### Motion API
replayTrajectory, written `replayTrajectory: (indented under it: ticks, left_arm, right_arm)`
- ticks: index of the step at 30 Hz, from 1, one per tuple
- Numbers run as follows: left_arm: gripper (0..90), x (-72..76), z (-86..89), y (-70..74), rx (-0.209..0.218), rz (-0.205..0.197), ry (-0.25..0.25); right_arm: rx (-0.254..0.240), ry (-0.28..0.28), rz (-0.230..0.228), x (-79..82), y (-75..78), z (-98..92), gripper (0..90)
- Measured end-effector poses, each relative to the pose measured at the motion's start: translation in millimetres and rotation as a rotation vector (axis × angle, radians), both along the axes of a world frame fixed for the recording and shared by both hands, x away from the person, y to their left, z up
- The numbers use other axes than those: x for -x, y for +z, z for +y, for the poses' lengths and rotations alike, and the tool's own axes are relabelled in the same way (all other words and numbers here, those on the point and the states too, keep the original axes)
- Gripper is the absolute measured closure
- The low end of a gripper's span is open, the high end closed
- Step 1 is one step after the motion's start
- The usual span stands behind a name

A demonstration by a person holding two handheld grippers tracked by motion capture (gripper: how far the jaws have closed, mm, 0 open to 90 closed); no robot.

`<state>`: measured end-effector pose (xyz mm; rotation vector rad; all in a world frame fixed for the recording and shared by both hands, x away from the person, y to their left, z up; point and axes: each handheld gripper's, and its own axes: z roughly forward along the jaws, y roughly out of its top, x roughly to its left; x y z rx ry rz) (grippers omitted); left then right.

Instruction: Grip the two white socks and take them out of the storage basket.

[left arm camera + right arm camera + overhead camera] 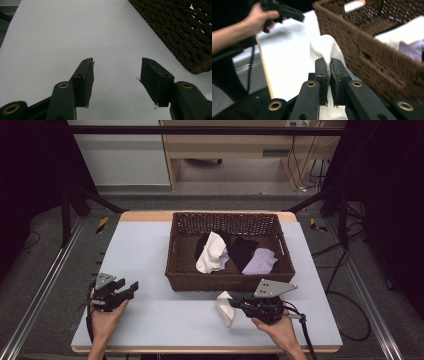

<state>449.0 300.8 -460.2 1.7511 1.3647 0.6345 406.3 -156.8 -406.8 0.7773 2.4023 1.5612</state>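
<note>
A white cloth hangs just above the pale table, in front of the brown wicker basket. My right gripper is shut on its edge. In the right gripper view the jaws meet on the white cloth, with the basket wall close on the right. My left gripper rests low at the table's front left, open with nothing between its fingers. In the left gripper view the left gripper points over bare table toward a basket corner.
In the basket lie a white cloth, a black cloth and a lavender cloth. The other hand, holding the left gripper, shows at the upper left of the right gripper view. The table's front edge runs just behind both hands.
</note>
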Motion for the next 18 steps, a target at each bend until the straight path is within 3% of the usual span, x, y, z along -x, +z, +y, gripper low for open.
replayTrajectory:
  ticks: [8,9,10,14,18]
  left_arm:
    - [43.5,1.3,-0.5,5.7,0.017,-0.019,-0.001]
    - [43.5,1.3,-0.5,5.7,0.017,-0.019,-0.001]
    - [43.5,1.4,-0.6,6.9,0.019,-0.021,-0.002]
    - [43.5,2.4,-0.7,9.2,0.026,-0.026,-0.003]
    - [43.5,4.5,-0.8,16.4,0.045,-0.044,-0.008]
  right_arm:
    - [0.085,-0.042,0.078,-11.0,-37.8,4.3,81.6]
    - [0.085,-0.042,0.078,-11.0,-37.8,4.3,81.6]
    - [0.127,-0.059,0.082,-12.1,-45.2,6.5,80.4]
    - [0.178,-0.082,0.078,-12.2,-53.8,8.9,75.2]
    - [0.165,-0.109,0.047,-9.5,-51.8,7.9,61.0]
